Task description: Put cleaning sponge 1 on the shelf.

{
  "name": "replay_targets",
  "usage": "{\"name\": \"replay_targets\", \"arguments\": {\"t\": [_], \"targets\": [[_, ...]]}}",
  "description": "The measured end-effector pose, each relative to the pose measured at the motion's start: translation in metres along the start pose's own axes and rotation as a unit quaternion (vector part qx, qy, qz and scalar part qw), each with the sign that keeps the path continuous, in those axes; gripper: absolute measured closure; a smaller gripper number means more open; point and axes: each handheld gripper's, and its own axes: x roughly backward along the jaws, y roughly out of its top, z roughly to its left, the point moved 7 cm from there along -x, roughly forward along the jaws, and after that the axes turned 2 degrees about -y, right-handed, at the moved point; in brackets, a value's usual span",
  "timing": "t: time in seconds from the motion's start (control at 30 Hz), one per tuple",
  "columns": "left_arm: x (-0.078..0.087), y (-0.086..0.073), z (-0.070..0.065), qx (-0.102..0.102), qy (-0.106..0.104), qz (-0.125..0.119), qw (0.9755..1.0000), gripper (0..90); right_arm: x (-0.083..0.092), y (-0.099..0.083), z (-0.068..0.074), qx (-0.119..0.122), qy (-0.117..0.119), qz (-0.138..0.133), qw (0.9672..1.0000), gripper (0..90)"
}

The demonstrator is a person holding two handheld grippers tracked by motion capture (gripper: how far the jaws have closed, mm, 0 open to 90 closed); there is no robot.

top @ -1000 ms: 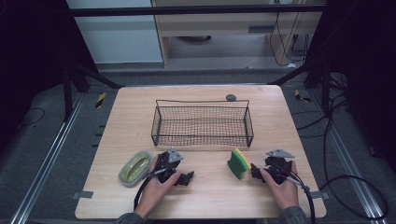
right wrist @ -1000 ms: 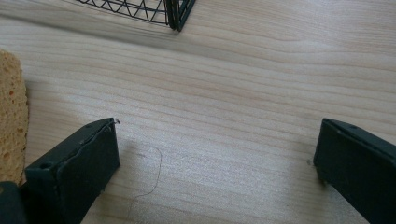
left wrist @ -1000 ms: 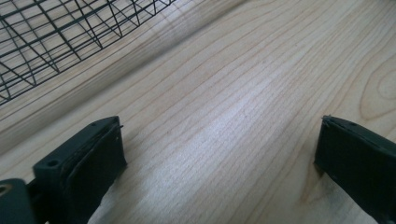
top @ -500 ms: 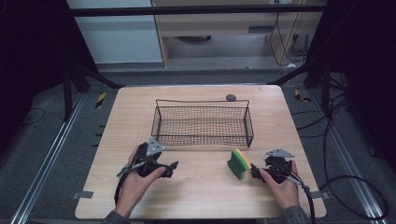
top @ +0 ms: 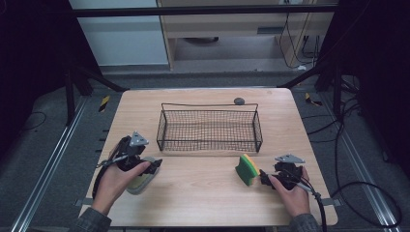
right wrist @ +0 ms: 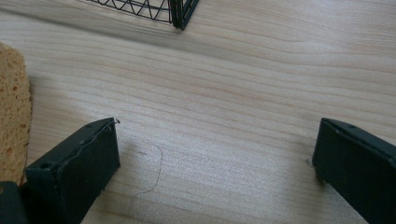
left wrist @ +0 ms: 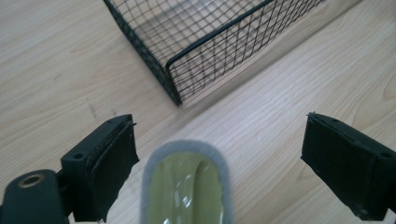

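Inspector A: Nearest the person's edge of the table [top: 203, 203], the left hand [top: 113, 181] carries the left gripper [top: 153, 167] near the left front corner; its jaws have just been closing somewhat, yet they stand well apart; the green dish with a grey rim [left wrist: 187, 186] lies between them, and neither pad touches it in the left gripper view.

Inspector B: Noted; from the high view that dish [top: 140, 182] rests on the table partly beneath the left gripper; nothing is grasped there. And the right side?

Inspector A: The right hand [top: 292, 193] holds the right gripper [top: 263, 178] low at the right front; its jaws are spread wide with bare wood between them in the right gripper view; it is released. The sponge [top: 246, 169], green over yellow, stands on edge just beside the left jaw; whether it touches that jaw cannot be told.

Inspector B: Its porous yellow face [right wrist: 14, 107] shows at the left margin of the right gripper view, outside the jaws. Farther off?

Inspector A: The wire basket [top: 210, 107] sits mid-table, beyond both grippers; behind its far rim a small dark grey object [top: 239, 101] lies on the wood.
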Motion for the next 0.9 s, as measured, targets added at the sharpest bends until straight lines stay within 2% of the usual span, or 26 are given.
{"name": "replay_targets", "arguments": {"t": [0.1, 0.23, 0.3, 0.4, 0.53, 0.63, 0.67, 0.8, 0.9], "targets": [[0.006, -0.001, 0.009, 0.005, -0.016, 0.02, 0.9997, 9.0, 0.0, 0.0, 0.0, 0.0, 0.0, -0.001, 1.0, 0.8], [0.008, 0.001, 0.022, 0.001, -0.008, 0.041, 0.9991, 9.1, 0.0, 0.0, 0.0, 0.004, 0.004, -0.002, 1.0, 0.8], [0.006, 0.001, 0.024, 0.002, -0.015, 0.05, 0.9986, 9.0, -0.001, 0.0, 0.0, 0.005, 0.006, 0.0, 1.0, 0.8], [0.005, 0.002, 0.023, -0.016, -0.015, 0.066, 0.9976, 7.7, 0.0, 0.0, 0.0, 0.006, 0.007, -0.001, 1.0, 0.8], [0.003, 0.002, 0.023, -0.019, -0.019, 0.077, 0.9966, 6.9, 0.0, 0.0, 0.0, 0.006, 0.007, -0.002, 1.0, 0.8], [-0.001, -0.002, 0.023, -0.026, -0.018, 0.098, 0.9947, 6.4, -0.001, 0.0, -0.001, 0.007, 0.007, -0.002, 0.9999, 0.8], [-0.004, -0.005, 0.022, -0.028, -0.019, 0.11, 0.9934, 6.4, 0.0, 0.0, -0.001, 0.008, 0.008, -0.002, 0.9999, 0.8], [-0.007, -0.008, 0.02, -0.032, -0.013, 0.124, 0.9917, 6.9, -0.001, 0.0, 0.0, 0.006, 0.008, -0.001, 0.9999, 0.8], [-0.004, -0.013, 0.016, -0.037, -0.008, 0.139, 0.9895, 10.0, -0.001, 0.001, 0.0, 0.006, 0.009, 0.002, 0.9999, 0.7]]}}
